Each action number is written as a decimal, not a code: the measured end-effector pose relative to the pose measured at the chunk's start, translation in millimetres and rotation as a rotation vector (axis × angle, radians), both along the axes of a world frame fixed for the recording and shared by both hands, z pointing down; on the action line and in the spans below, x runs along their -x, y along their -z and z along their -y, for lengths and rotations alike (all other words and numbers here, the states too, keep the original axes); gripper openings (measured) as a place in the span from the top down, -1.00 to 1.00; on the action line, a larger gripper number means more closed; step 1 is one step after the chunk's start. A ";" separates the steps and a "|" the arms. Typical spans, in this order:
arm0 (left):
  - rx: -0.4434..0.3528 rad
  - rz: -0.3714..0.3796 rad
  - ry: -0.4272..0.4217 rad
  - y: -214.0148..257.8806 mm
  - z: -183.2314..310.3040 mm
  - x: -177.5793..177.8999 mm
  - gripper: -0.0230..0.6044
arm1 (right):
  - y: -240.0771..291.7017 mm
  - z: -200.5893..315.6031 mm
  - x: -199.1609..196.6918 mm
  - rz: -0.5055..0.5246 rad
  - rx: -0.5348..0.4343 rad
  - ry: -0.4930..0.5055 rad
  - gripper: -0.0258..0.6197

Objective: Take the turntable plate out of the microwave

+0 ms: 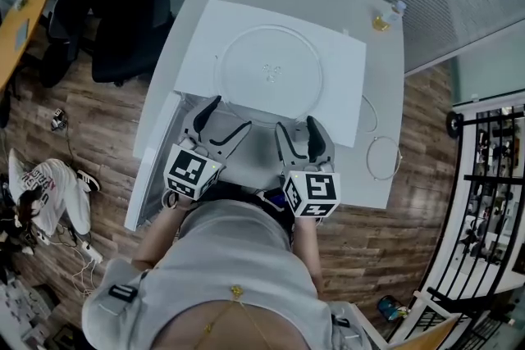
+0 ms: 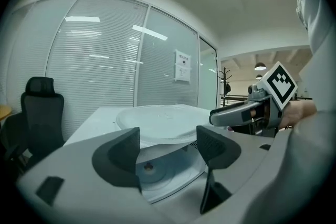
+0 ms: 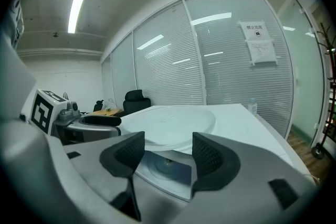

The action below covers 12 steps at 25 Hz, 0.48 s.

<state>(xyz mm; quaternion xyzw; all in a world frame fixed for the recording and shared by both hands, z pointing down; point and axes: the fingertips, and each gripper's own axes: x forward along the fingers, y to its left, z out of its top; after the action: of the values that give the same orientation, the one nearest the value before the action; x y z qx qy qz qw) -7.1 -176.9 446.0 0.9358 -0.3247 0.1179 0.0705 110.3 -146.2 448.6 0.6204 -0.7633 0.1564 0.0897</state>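
The clear glass turntable plate (image 1: 269, 65) lies flat on top of the white microwave (image 1: 343, 98); it also shows as a plate (image 2: 157, 120) above the oven's opening and as a plate (image 3: 173, 120) in the right gripper view. Below it the oven's cavity shows the bare hub (image 2: 149, 168). My left gripper (image 1: 231, 115) and right gripper (image 1: 296, 125) stand side by side in front of the opening, just short of the plate's near edge. Both the left gripper (image 2: 168, 149) and the right gripper (image 3: 167, 155) are open with nothing between their pads.
The microwave door (image 1: 152, 168) hangs open at the left. The microwave stands on a white table (image 1: 385, 111), where a round ring (image 1: 383, 158) lies at the right and a small bottle (image 1: 385, 16) at the far corner. A black office chair (image 1: 115, 12) stands at the far left.
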 end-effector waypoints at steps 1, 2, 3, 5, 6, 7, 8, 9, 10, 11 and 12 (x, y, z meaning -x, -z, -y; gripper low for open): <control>-0.002 0.000 -0.003 -0.3 3.2 -0.8 -0.15 | -0.4 2.9 -0.8 -0.001 0.002 -0.003 0.08; -0.003 0.001 -0.005 -0.7 6.2 -1.7 -0.15 | -0.7 5.6 -1.5 -0.006 0.004 -0.007 0.08; -0.003 0.003 -0.007 -1.1 8.6 -2.6 -0.15 | -0.6 8.2 -2.0 -0.020 0.006 -0.011 0.08; -0.001 0.007 -0.011 -1.1 13.2 -3.8 -0.15 | 1.4 13.7 -1.0 -0.074 0.011 -0.014 0.08; 0.000 0.008 -0.013 -0.7 16.2 -4.2 -0.15 | 2.8 17.2 0.0 -0.100 0.017 -0.014 0.09; 0.004 0.009 -0.017 -0.5 19.1 -4.5 -0.15 | 3.6 20.8 0.9 -0.117 0.026 -0.017 0.08; 0.010 0.011 -0.020 -1.0 21.8 -4.9 -0.15 | 3.3 24.1 1.4 -0.129 0.038 -0.022 0.08; 0.017 0.013 -0.022 -2.3 24.1 -5.4 -0.15 | 2.2 27.0 1.6 -0.139 0.050 -0.028 0.08; 0.026 0.015 -0.023 -3.9 26.1 -6.0 -0.15 | 0.9 29.4 1.4 -0.146 0.060 -0.036 0.08; 0.034 0.016 -0.024 -5.4 27.8 -6.5 -0.15 | -0.1 31.1 1.0 -0.150 0.068 -0.045 0.08; 0.037 0.017 -0.026 -6.3 29.1 -7.0 -0.15 | -0.7 32.1 0.5 -0.155 0.072 -0.055 0.08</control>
<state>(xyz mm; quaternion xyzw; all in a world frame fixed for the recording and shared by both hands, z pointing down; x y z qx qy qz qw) -0.1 -206.1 452.3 0.9373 -0.3112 0.1328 0.0832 109.7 -178.3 449.2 0.6478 -0.7306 0.1376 0.1665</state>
